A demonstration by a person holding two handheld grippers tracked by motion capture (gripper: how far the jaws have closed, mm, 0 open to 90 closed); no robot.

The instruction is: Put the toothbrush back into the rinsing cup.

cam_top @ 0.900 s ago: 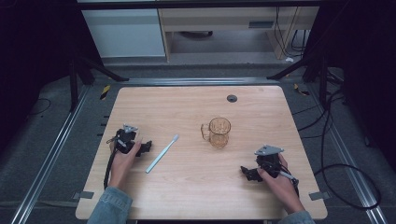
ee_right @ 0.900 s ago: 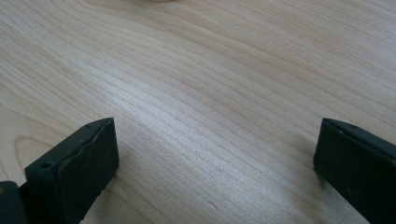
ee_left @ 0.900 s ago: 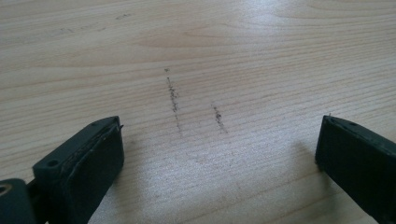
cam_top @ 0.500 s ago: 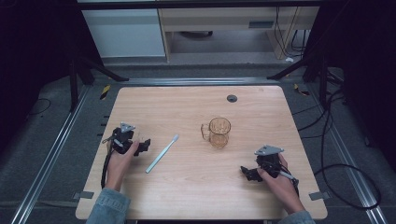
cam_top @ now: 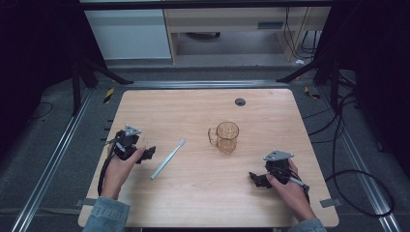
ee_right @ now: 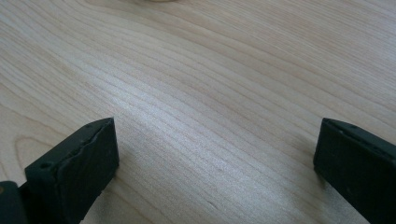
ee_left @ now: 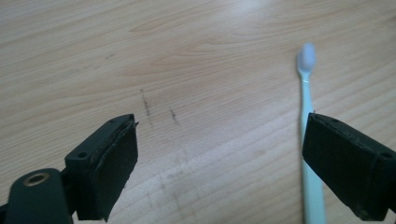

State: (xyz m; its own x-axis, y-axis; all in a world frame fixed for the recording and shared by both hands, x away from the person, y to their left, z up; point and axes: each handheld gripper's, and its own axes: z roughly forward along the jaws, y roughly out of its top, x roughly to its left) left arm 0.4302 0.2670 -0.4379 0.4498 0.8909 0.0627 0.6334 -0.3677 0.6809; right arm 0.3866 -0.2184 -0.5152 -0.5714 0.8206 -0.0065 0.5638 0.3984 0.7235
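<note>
A pale blue toothbrush lies flat on the wooden table, bristle end toward the far right. My left gripper stands open just left of it, low over the wood. In the left gripper view the toothbrush runs up along the inner side of the right jaw, with bare wood between the jaws. An amber glass mug stands upright near the table's middle, handle to the left. My right gripper rests open at the front right, with nothing between its jaws.
A small dark round grommet sits in the table near its far edge. Metal rails and black cables run along both sides of the table. Beyond the far edge are a white cabinet and a low shelf.
My left hand and gripper have shifted slightly away from the toothbrush and turned toward it. The right gripper, mug and toothbrush have stayed put.
</note>
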